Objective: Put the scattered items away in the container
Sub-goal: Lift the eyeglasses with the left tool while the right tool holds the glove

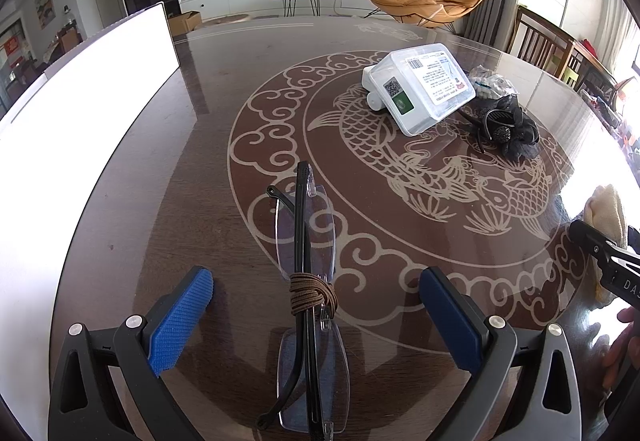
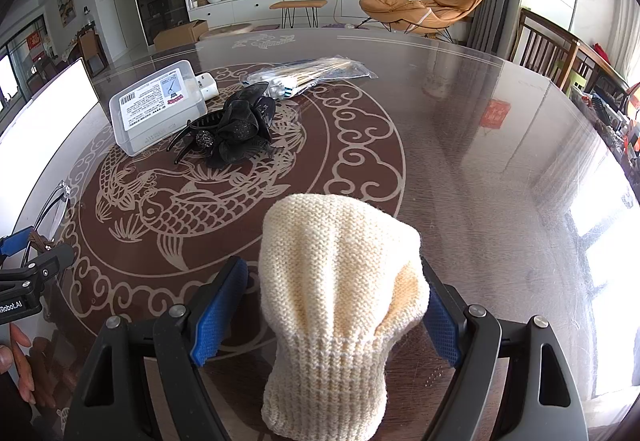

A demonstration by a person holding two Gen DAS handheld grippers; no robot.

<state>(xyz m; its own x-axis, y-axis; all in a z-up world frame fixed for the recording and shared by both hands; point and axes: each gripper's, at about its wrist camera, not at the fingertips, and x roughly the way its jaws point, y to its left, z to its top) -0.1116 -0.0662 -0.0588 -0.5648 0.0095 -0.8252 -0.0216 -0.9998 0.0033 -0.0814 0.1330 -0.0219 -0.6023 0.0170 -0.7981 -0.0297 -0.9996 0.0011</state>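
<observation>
Folded rimless glasses (image 1: 306,241) with black arms and a brown cord wound round the middle lie on the table. My left gripper (image 1: 316,305) is open, its blue pads on either side of the glasses and clear of them. A cream knitted piece (image 2: 340,281) lies between the fingers of my right gripper (image 2: 330,317), which is open; the right pad is against the knit and a gap shows at the left pad. The white container (image 1: 80,89) stands at the table's left edge, washed out by glare, and its inside is hidden.
On the round glass-topped table (image 2: 480,181) lie a clear labelled plastic box (image 2: 154,105), a white object (image 2: 206,85) behind it, a black bow hair clip (image 2: 236,133) and a bag of cotton swabs (image 2: 308,75). Wooden chairs (image 2: 548,49) stand at the right rim.
</observation>
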